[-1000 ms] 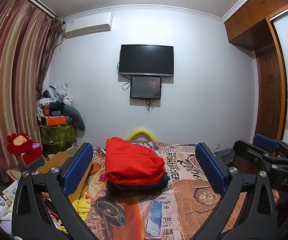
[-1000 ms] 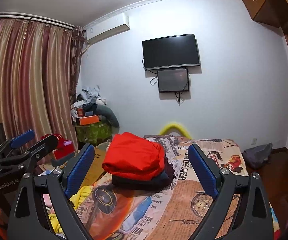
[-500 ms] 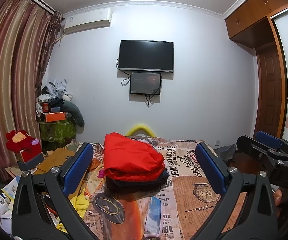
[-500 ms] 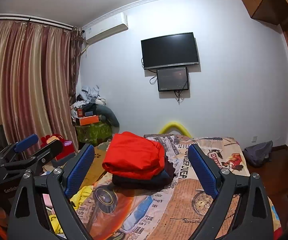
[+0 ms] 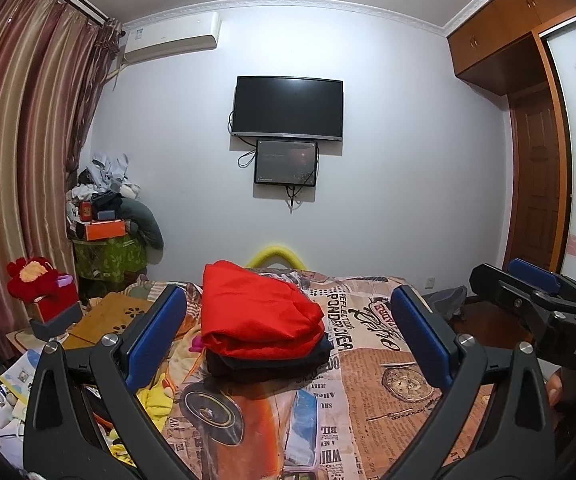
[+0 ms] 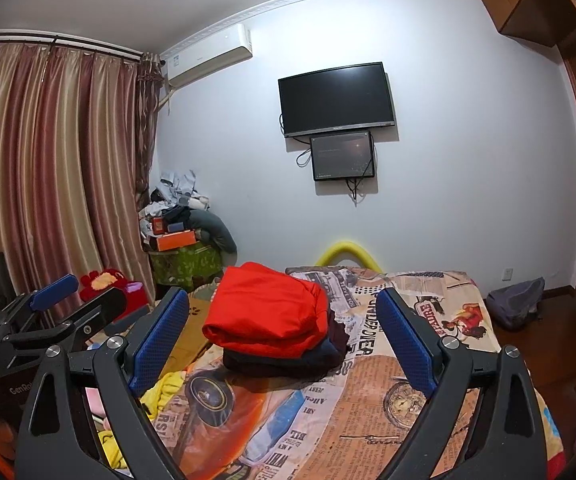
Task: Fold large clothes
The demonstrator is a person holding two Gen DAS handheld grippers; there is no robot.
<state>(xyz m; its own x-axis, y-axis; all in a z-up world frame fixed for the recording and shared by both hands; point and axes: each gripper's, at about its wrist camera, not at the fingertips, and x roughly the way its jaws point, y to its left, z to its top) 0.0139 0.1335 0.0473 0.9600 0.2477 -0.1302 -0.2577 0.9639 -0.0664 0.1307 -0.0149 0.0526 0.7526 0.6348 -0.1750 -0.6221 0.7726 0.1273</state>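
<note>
2 tongs [image 5: 288,336] [image 6: 283,338] agape, empty

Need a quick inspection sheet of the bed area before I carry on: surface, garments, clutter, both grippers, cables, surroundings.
Surface: bed with newspaper-print cover, wrinkled.
Job's things: folded red garment on top of a dark folded garment, stacked mid-bed.
Clutter: yellow cloth at the bed's left edge; boxes and clothes heaped on the corner stand; red plush.
Grippers: left hand-held gripper open, empty; right hand-held gripper open, empty; both short of the stack.
Cables: loose leads hang below the wall TV.
Surroundings: curtains, air conditioner, wardrobe.
</note>
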